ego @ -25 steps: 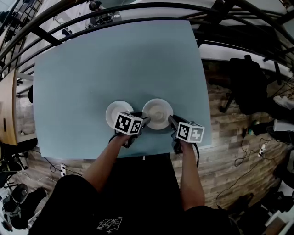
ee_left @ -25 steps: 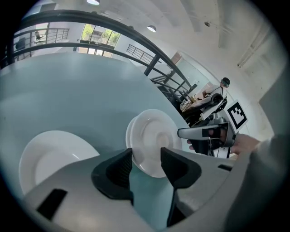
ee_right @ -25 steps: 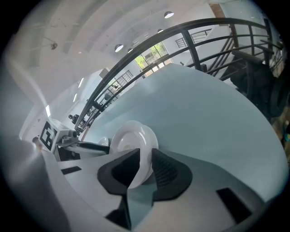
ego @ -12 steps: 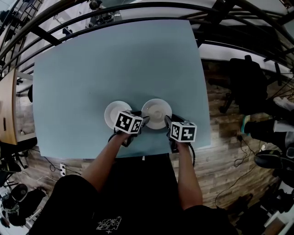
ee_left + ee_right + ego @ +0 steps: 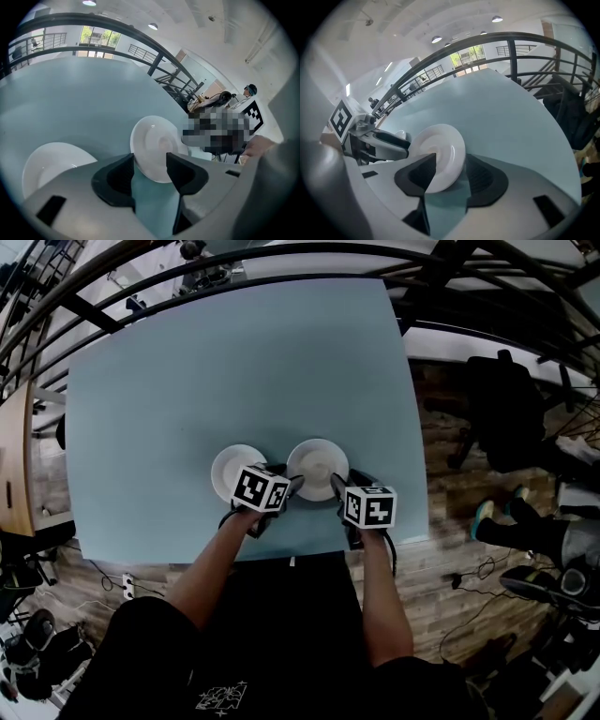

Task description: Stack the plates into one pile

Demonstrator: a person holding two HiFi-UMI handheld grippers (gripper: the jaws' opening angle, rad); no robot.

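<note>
While wood flooring (image 5: 466, 570) borders it, the blue table (image 5: 234, 362) bears two plates (image 5: 317, 463).

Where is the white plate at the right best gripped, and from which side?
Grip the right plate by its rim at the edge nearest the person, coming in low over the table's near edge. It lies flat and shallow, so probably only the upturned rim offers jaws a thin part.

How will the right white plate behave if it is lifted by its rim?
The right plate looks glossy, so its rim is probably slippery. It seems rigid ceramic, likely stiff yet fragile. Lying flat on the table, it should slide rather than roll if pushed.
</note>
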